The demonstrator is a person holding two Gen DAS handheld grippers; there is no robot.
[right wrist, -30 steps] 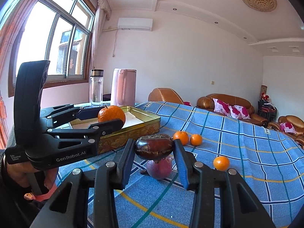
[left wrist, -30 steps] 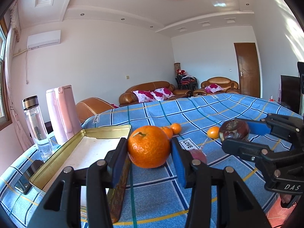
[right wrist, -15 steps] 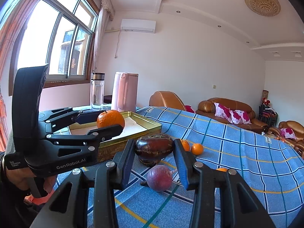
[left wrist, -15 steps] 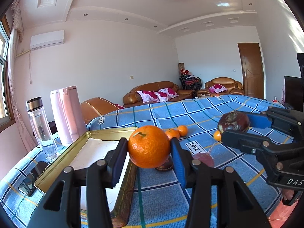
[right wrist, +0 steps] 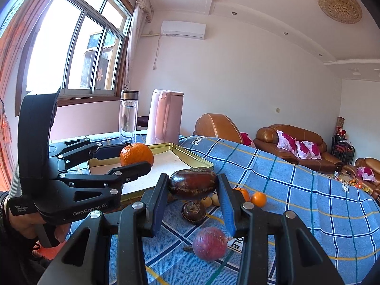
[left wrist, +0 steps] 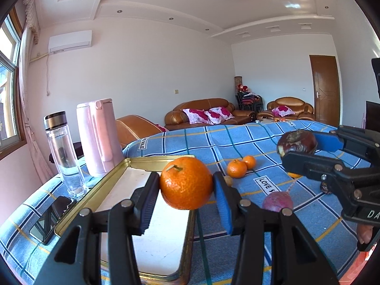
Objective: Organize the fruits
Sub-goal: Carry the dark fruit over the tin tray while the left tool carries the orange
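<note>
Between the blue pads of the left gripper (left wrist: 186,191) sits a large orange (left wrist: 186,182), pinched on both sides and held in the air over the near right edge of the gold tin tray (left wrist: 114,178). The tray's white floor is bare, and it lies on the blue checked tablecloth (left wrist: 237,142). To the right, the right gripper (right wrist: 193,196) clamps a dark brown, flattish round fruit (right wrist: 193,182) between its pads, also lifted clear of the cloth. In the right wrist view a person's hand (right wrist: 21,223) grips the left tool's handle at the lower left.

On the cloth just below the right gripper lies a purple-red round fruit (right wrist: 209,243), with a second dark brown fruit (right wrist: 193,211) a little farther on, beside two small pale yellowish fruits (right wrist: 211,200). Beyond those rest two small oranges (left wrist: 241,166), touching or nearly so.

Left of the tray lies a dark phone (left wrist: 52,218), and past it stand a clear bottle with a metal cap (left wrist: 63,154) and a pink kettle (left wrist: 98,135), both upright near the tray's far corner. Brown leather sofas with floral cushions (left wrist: 204,114) line the far wall.
</note>
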